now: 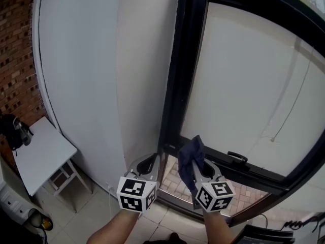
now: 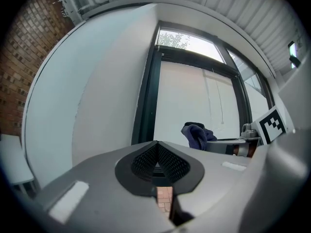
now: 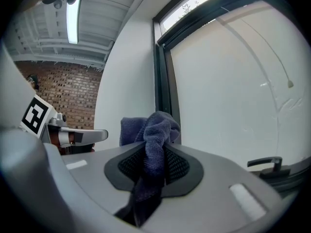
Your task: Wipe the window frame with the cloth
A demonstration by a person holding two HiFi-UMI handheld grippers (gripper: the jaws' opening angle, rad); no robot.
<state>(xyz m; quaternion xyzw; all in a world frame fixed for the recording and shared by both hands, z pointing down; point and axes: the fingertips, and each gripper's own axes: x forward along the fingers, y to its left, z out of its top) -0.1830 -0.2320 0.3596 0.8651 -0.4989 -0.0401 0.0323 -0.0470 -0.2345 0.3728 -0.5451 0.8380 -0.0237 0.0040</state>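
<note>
One view, head, shows table (image 1: 38, 154); right gripper (image 3: 154, 153) clamps cloth (image 3: 158, 125).

A dark blue cloth (image 3: 154, 130) is shown with a soft, napped, towel-like weave. The right claw (image 3: 154, 161) is made of smooth matt grey plastic and fitted with black, mesh-textured pads (image 3: 129, 166). The same matt grey plastic and black meshed lining are seen on the left claw (image 2: 156, 154). The window frame (image 1: 175, 85) is finished in smooth dark metal with a slight sheen. The wall (image 1: 86, 75) is painted matt white. Rough red brick (image 1: 18, 60) is seen beside it.
</note>
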